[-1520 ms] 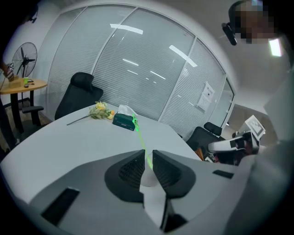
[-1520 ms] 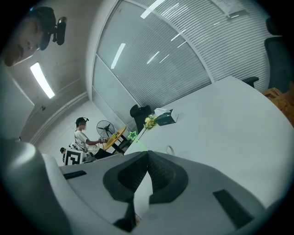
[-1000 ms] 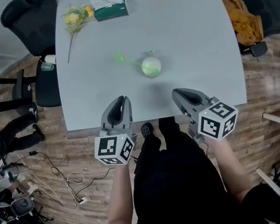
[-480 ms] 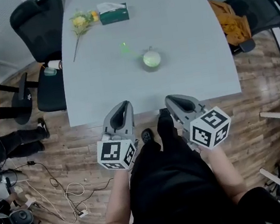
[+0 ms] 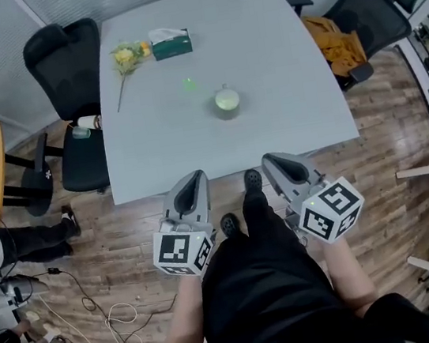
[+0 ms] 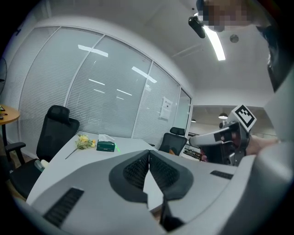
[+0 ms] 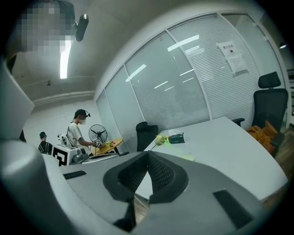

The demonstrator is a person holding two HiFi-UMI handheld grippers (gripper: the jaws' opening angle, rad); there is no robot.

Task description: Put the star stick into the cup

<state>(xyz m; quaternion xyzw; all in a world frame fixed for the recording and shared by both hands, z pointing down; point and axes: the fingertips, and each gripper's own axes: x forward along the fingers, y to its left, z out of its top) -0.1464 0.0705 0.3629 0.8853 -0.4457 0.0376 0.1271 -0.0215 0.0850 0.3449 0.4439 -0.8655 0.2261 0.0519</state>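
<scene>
A pale green cup [image 5: 226, 101] stands near the middle of the grey table [image 5: 288, 76]. The green star stick [image 5: 190, 85] leans out of it to the left, its star blurred; its lower end is hidden in the cup. Both grippers hang over the wood floor, short of the table's near edge and well apart from the cup. My left gripper [image 5: 192, 179] is shut and empty, with its jaws pressed together in the left gripper view [image 6: 149, 152]. My right gripper [image 5: 271, 160] is also shut with nothing held [image 7: 148, 153].
A green tissue box [image 5: 170, 43] and a yellow flower [image 5: 124, 60] lie at the table's far left. Black chairs [image 5: 61, 54] stand at the left and the far right [image 5: 362, 13]. A person [image 7: 77, 131] stands by a side table. Cables [image 5: 110, 302] lie on the floor.
The view has pulled back from the table. Both grippers, whose tips were over the near edge, now hang over the floor. Both stay shut.
</scene>
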